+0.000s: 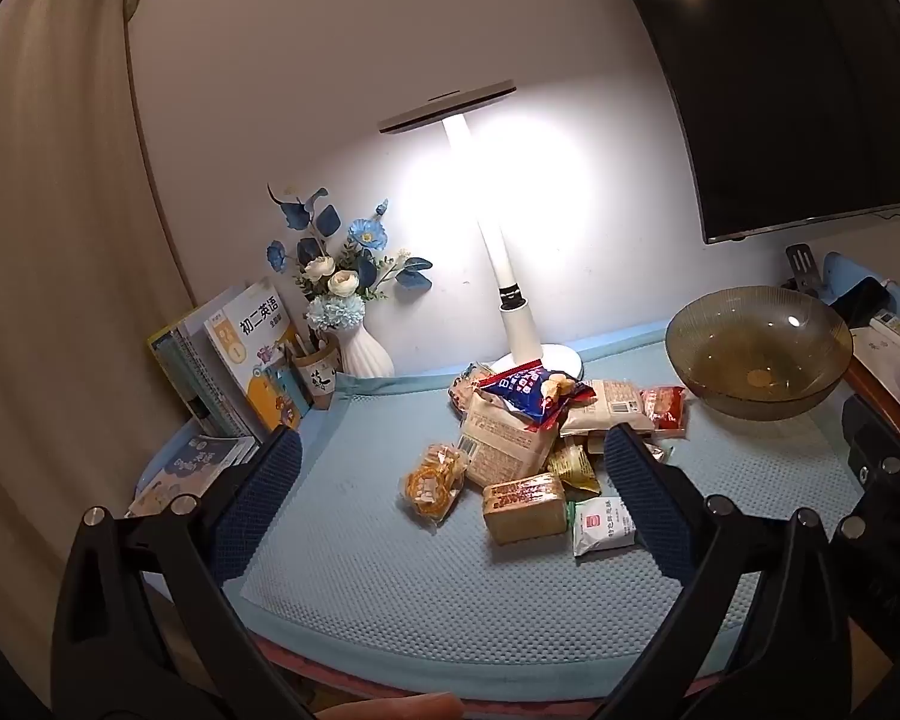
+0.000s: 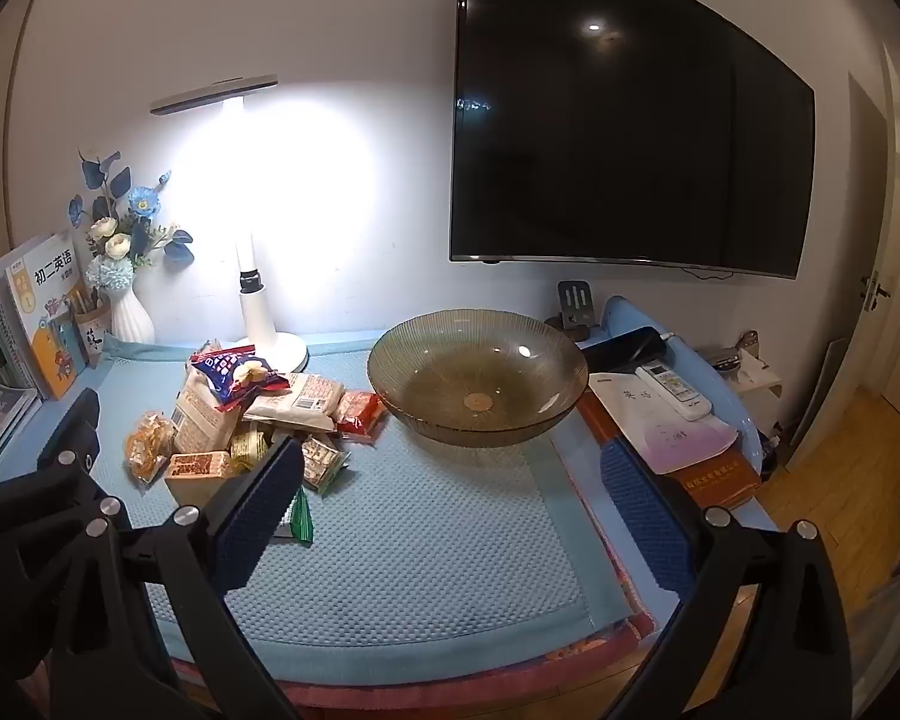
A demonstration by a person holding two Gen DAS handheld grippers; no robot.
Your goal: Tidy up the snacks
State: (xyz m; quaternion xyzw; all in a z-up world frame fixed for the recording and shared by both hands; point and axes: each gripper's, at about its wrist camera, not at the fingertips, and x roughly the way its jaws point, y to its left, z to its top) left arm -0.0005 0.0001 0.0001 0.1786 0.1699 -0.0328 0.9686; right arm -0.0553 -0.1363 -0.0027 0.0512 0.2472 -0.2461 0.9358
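Note:
A pile of snack packets (image 1: 528,438) (image 2: 252,420) lies on the blue mat (image 1: 390,570) (image 2: 426,540) in front of the lamp. On top is a blue and red bag (image 1: 531,390) (image 2: 234,375); at the front lie a tan cake pack (image 1: 525,507) (image 2: 195,471), a round yellow snack (image 1: 432,483) and a white packet (image 1: 600,525). An empty brownish glass bowl (image 1: 759,354) (image 2: 477,378) stands to the right of the pile. My left gripper (image 1: 450,480) hovers open before the pile, holding nothing. My right gripper (image 2: 450,498) hangs open over bare mat near the bowl.
A lit white desk lamp (image 1: 519,324) (image 2: 261,312), a vase of blue flowers (image 1: 363,354) (image 2: 129,318) and upright books (image 1: 252,354) (image 2: 36,318) line the back left. A dark TV (image 2: 624,120) hangs on the wall. A remote (image 2: 672,390), phone and papers lie right of the bowl.

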